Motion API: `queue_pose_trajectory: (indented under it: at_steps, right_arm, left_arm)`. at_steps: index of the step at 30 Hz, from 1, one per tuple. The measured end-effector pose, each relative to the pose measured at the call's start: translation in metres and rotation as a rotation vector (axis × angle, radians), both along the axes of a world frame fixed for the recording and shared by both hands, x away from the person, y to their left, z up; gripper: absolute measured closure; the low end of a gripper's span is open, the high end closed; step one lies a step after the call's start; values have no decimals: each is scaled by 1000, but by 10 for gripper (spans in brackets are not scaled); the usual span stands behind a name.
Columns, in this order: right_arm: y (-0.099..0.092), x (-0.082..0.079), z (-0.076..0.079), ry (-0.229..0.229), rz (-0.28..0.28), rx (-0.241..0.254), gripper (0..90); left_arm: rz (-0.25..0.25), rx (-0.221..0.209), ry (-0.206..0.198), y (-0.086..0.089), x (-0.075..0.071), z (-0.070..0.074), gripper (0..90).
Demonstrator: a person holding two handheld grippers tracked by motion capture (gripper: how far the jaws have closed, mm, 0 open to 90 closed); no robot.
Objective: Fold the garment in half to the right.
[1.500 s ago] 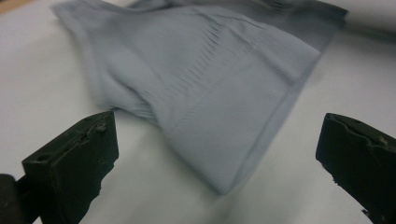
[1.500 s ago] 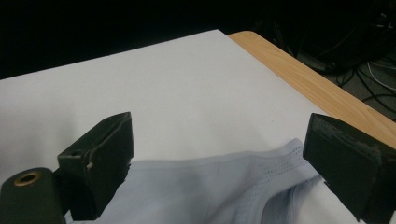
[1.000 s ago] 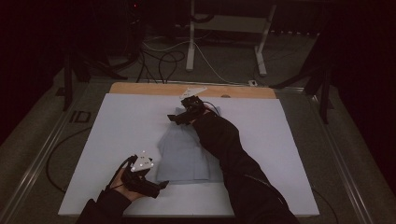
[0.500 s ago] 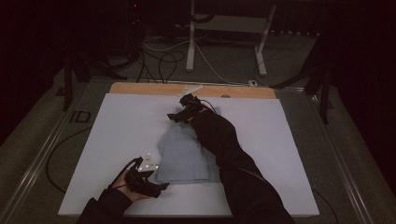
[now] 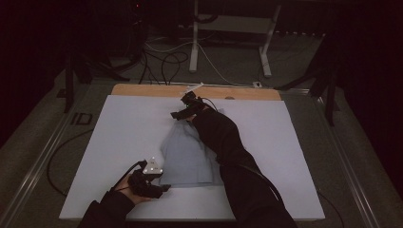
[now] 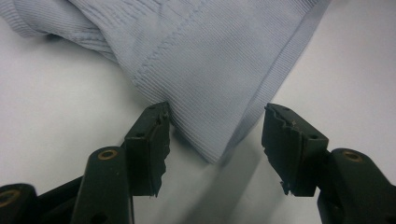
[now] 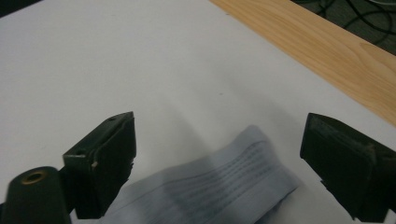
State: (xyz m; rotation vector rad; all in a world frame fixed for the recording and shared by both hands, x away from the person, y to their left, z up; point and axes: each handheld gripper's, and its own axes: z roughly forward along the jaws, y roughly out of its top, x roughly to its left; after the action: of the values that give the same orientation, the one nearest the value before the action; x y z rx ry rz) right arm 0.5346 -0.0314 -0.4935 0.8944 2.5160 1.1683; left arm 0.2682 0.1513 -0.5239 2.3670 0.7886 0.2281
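A light blue-grey ribbed knit garment lay roughly at the centre of the white table top, spread flat w/ its hem toward the person and a narrower part reaching to the far side. Left gripper sat at the near-left corner of the garment, held low in the person's left hand, grey three-cornered plate on top; in the left gripper view its jaws stood wide apart w/ the hem corner lying between them, one jaw tip touching or just at the fabric edge, the other apart from it, nothing clamped. Right gripper was at the far end of the garment, near the bare wooden strip along the table's far edge; right arm in a dark sleeve lay diagonally across the garment's right side and hid that part in the high view. In the right gripper view the jaws were also spread wide, w/ a ribbed band of the fabric lying on the table below and between them, not gripped. Beyond the table: dark floor w/ loose cables, white stand legs, dark frame posts at both sides. A cable trailed from the left gripper off the table's left side.
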Motion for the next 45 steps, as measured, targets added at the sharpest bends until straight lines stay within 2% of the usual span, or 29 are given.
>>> queue_pose_trajectory:
  at_steps: [8, 13, 17, 18, 20, 24, 27, 31, 34, 38, 45]
  right_arm:
    - [7, 11, -5, 43, -62, -76, 199]
    - [13, 14, -12, 69, -72, -123, 294]
    - [16, 14, -16, 68, -60, -160, 407]
    - [16, 15, -17, 52, -42, -184, 432]
    - [18, 15, -18, 53, -39, -189, 476]
    - [22, 14, -19, 38, -38, -249, 569]
    - [24, 13, -20, 34, -42, -265, 615]
    - [26, 12, -20, 17, -32, -297, 732]
    - [27, 12, -18, 17, -27, -301, 859]
    - [27, 11, -15, 14, -13, -310, 874]
    - [24, 9, -6, 8, -2, -289, 876]
  left_arm:
    - [-6, 10, 1, -1, 1, -1, 563]
    - [-19, 1, 1, -2, 1, 0, 709]
    - [-30, 0, -5, -5, 2, 3, 804]
    - [-34, 1, -4, -6, 3, 4, 821]
    - [-35, -1, -5, -6, 3, 4, 836]
    - [-37, -4, -6, -6, 3, 6, 852]
    - [-36, -6, -7, -6, 3, 6, 855]
    - [-38, -9, -12, -6, 2, 8, 861]
    - [-40, -14, -13, -6, 3, 9, 863]
    - [-37, -30, -12, -4, 2, 10, 866]
    - [-57, -33, -18, -5, 1, 15, 867]
